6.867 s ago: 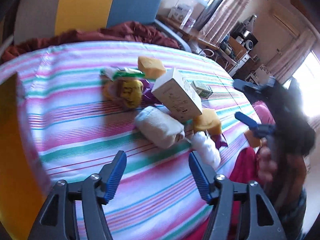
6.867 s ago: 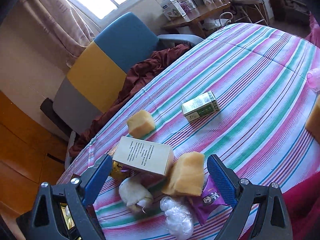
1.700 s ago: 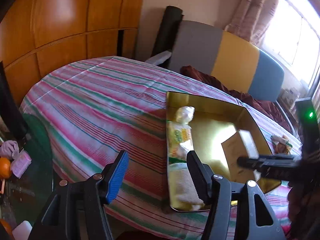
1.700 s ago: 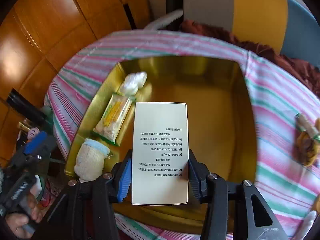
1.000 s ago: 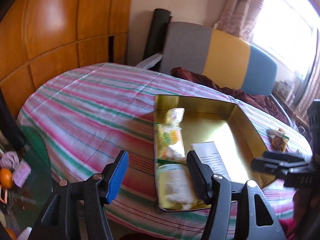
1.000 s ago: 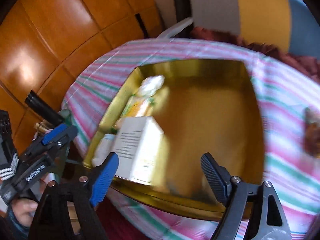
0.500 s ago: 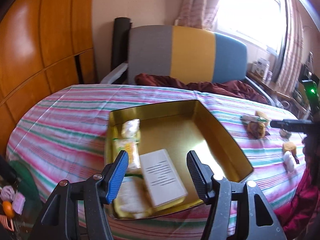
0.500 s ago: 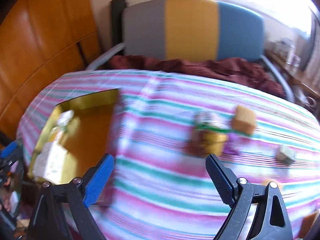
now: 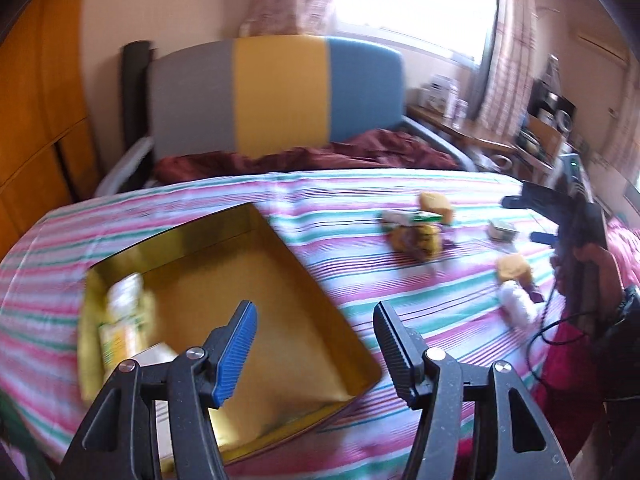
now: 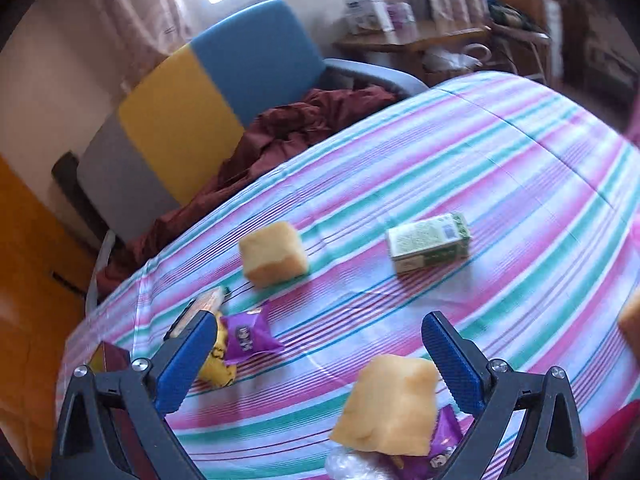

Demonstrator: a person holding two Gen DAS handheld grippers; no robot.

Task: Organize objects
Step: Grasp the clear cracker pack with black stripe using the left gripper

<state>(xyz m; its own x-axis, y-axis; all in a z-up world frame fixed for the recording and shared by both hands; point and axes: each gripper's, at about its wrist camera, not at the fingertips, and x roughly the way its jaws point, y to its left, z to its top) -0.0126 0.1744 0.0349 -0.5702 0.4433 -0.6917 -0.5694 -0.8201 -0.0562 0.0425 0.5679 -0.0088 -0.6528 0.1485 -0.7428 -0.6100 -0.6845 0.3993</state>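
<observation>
In the left wrist view the gold tray [image 9: 320, 308] lies on the striped cloth. It holds a yellow-green packet [image 9: 124, 320] and a white box [image 9: 160, 354], which is partly hidden by my finger. My left gripper [image 9: 314, 312] hangs open over the tray's near right side with nothing between its jaws. My right gripper [image 10: 320, 324] is over the loose items with its jaws opening and nothing between them. Below it lie a yellow sponge [image 10: 388, 404], a second sponge [image 10: 274, 254], a green box [image 10: 428, 242] and a purple packet [image 10: 248, 336].
A grey, yellow and blue chair [image 9: 276, 92] with a dark red cloth [image 10: 288, 128] stands behind the table. A clear plastic bag [image 10: 352, 464] lies at the near edge. The hand [image 9: 592, 260] holding the right gripper shows at the far right.
My right gripper let go of the white box in the tray, swung right over the loose items and widened its jaws. The left gripper also swung right, still open.
</observation>
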